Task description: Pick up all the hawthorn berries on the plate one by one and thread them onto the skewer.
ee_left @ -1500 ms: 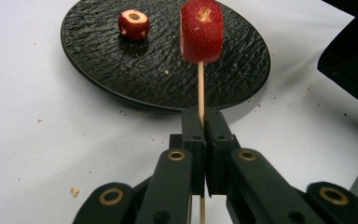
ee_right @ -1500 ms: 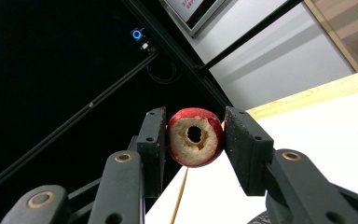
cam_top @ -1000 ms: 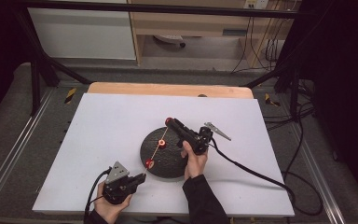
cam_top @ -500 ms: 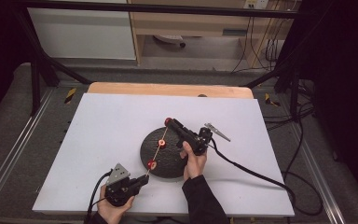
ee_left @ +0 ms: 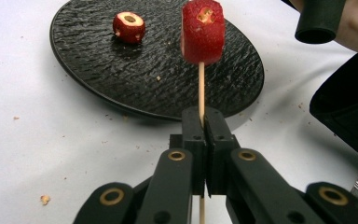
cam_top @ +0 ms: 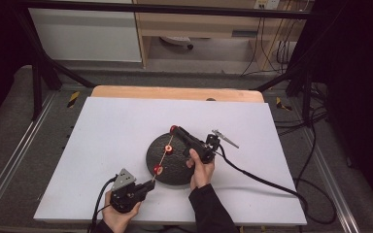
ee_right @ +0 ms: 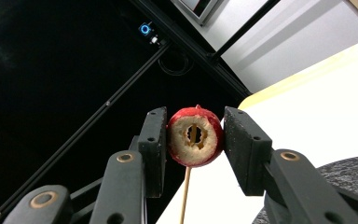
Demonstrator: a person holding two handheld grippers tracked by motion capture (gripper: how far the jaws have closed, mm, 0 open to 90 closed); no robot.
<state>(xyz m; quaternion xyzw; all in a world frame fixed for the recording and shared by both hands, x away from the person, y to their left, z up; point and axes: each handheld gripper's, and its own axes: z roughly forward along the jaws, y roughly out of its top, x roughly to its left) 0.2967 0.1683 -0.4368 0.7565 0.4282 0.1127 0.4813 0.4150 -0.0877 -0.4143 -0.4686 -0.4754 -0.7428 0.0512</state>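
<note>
Threading cored red fruit onto a skewer: two pieces on, one left on the plate.

The left tongs (ee_left: 204, 140) are pinched together on the skewer (ee_left: 200, 88), which carries one fruit piece (ee_left: 202, 31) near that end. The right tongs (ee_right: 195, 140) clamp a second cored piece (ee_right: 195, 136) with the stick apparently already through its hole, though the tip is hard to make out. A third piece (ee_left: 128, 26) lies on the black plate (ee_left: 98, 70) on the white desk (cam_top: 102, 136), not yet threaded.
</note>
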